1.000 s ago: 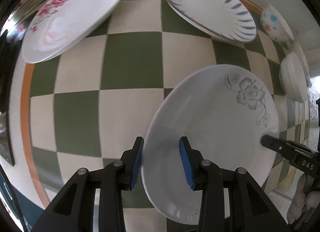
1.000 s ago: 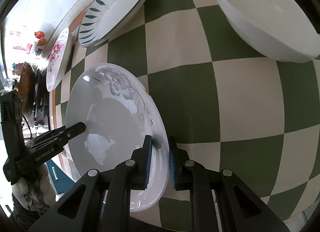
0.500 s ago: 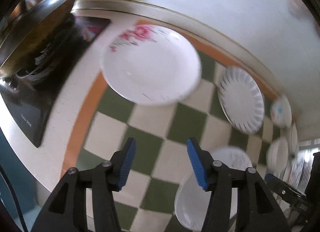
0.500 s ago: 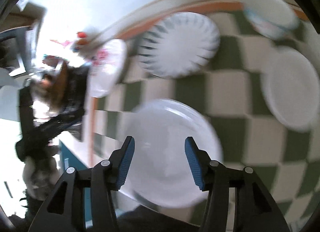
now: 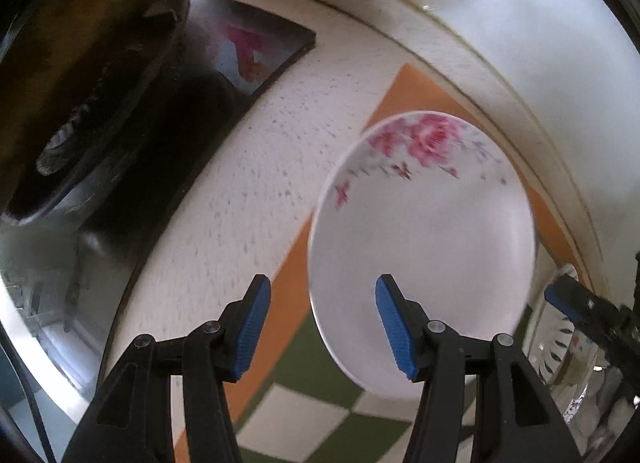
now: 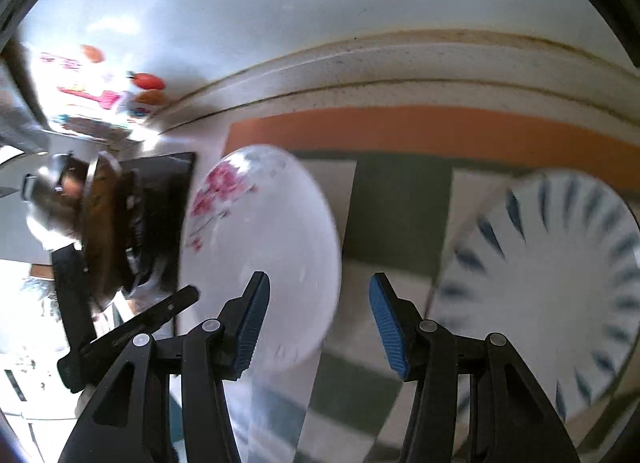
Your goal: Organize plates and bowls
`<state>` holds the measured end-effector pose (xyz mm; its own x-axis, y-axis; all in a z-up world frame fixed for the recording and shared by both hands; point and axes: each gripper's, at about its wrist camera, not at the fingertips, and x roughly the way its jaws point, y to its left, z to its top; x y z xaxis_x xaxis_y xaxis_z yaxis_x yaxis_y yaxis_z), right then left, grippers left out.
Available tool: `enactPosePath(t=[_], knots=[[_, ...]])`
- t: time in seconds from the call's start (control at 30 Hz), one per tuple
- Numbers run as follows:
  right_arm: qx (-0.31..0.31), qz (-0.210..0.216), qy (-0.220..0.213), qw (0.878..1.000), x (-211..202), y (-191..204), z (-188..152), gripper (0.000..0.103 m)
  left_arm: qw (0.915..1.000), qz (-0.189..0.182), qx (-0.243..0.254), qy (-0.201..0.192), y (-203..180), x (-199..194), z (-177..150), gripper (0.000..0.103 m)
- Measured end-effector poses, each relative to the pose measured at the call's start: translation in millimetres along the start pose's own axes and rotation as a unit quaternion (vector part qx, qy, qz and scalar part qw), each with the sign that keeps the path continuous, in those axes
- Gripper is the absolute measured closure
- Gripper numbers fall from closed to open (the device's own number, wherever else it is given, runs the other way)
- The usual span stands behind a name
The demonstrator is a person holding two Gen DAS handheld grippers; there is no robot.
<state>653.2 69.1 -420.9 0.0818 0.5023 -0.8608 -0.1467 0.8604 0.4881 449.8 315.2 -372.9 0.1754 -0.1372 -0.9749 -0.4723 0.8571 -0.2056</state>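
The left gripper (image 5: pixel 320 321) has its blue-padded fingers (image 5: pixel 252 327) standing apart with nothing between them; the jaws have just been opening, and the near-left rim of a plate lies in the gap below them, untouched. The right gripper (image 6: pixel 318 323) is likewise spread and empty, its jaws having just opened too, its left finger over that plate's lower edge.

That pink-flowered plate (image 5: pixel 424 255) is white and shallow, with a spray of pink roses and thin grey-green leaves along its far rim. The rest of it is plain and glossy. It lies flat on the tabletop (image 5: pixel 248 183), at the left end of a green-and-white checked cloth with an orange border (image 6: pixel 400 129), partly over that border. From the right wrist view the same plate (image 6: pixel 260 259) sits left of centre, blurred.

To its right, well apart, lies a blue-streaked plate (image 6: pixel 552 287), white with dark blue dashes radiating around its rim, also on the checked cloth.

Beyond the cloth's left edge the speckled pale tabletop runs to a black stove (image 5: pixel 132 143) bearing a dark pan (image 5: pixel 80 75). A pale wall (image 6: pixel 320 3) rises behind.

In the left wrist view the tip of the right gripper shows at the far right edge.
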Motion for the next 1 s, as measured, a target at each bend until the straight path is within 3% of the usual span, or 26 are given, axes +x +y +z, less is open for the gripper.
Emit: enactPosePath(t=[0.13, 0.17, 0.23, 0.27, 0.3, 0.33, 0.7, 1.0], knots=[[0.020, -0.002, 0.031, 0.999, 34.2, -5.5, 23.2, 0.053, 0.9999, -0.007, 0.013, 0.008, 3.2, 13.6, 8.4, 0.052], [0.024, -0.002, 0.035, 0.999, 38.9, -7.8, 26.0, 0.055, 0.9998, -0.010, 0.016, 0.009, 3.5, 15.7, 9.1, 0.059], [0.026, -0.001, 0.041, 0.999, 47.9, -8.5, 31.1, 0.068, 0.9996, -0.011, 0.026, 0.009, 2.9, 18.9, 9.5, 0.075], [0.028, 0.000, 0.042, 0.999, 51.0, -9.4, 32.4, 0.073, 0.9993, -0.013, 0.033, 0.009, 2.6, 20.9, 8.6, 0.079], [0.028, 0.002, 0.043, 0.999, 52.4, -10.6, 31.8, 0.087, 0.9991, -0.019, 0.037, 0.007, 2.4, 21.3, 8.0, 0.081], [0.027, 0.003, 0.043, 0.999, 55.1, -9.0, 31.7, 0.089, 0.9989, -0.021, 0.041, 0.003, 1.8, 20.8, 6.7, 0.085], [0.010, -0.017, 0.025, 0.999, 42.6, -1.9, 10.5, 0.090, 0.9972, -0.019, 0.072, -0.009, -5.8, 16.4, -5.1, 0.085], [0.023, 0.004, -0.008, 1.000, -9.4, -8.3, -36.2, 0.092, 0.9925, -0.040, 0.112, -0.029, -30.8, -32.6, -34.7, 0.085]])
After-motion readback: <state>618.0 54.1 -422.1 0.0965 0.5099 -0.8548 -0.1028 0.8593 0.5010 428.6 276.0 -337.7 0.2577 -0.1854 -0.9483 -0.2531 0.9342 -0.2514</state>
